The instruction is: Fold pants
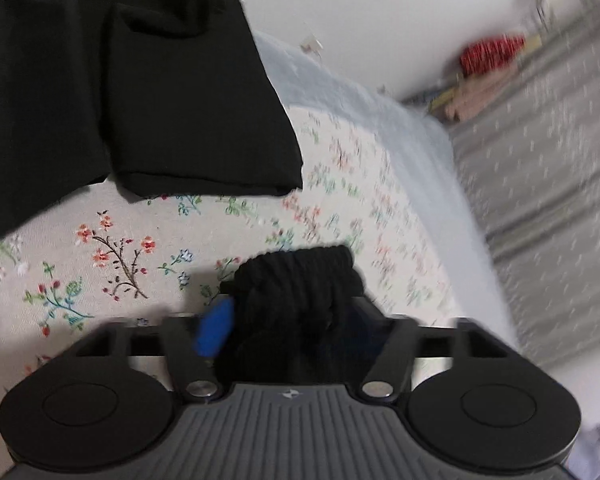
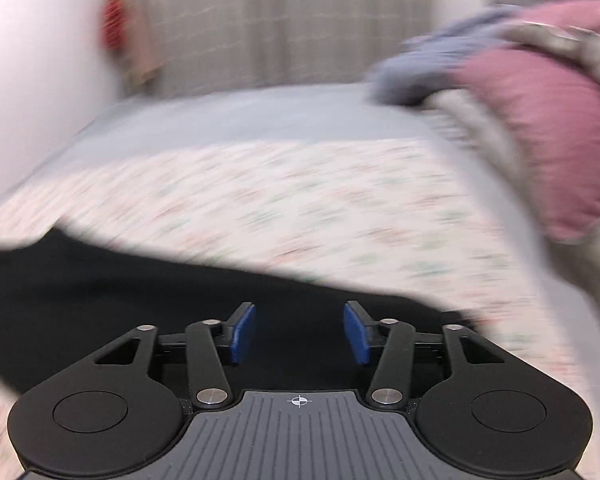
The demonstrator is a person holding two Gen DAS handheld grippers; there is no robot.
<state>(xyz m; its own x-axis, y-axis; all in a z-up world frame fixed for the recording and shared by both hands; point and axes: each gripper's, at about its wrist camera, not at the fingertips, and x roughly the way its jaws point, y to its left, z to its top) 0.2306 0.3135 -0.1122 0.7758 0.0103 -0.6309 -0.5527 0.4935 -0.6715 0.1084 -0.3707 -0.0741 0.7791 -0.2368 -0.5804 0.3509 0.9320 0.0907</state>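
The left gripper (image 1: 296, 312) is squeezing a bunched bit of the black pants (image 1: 140, 100). The rest of the pants lie folded on the flowery bed (image 1: 120, 248), at the far left. The right gripper (image 2: 300, 334) is wide apart, holding nothing, just above the pants (image 2: 100, 300).

black pants (image 1: 140, 92) lie partly folded on the floral sheet, one gathered bunch (image 1: 300, 280) lifted off it.
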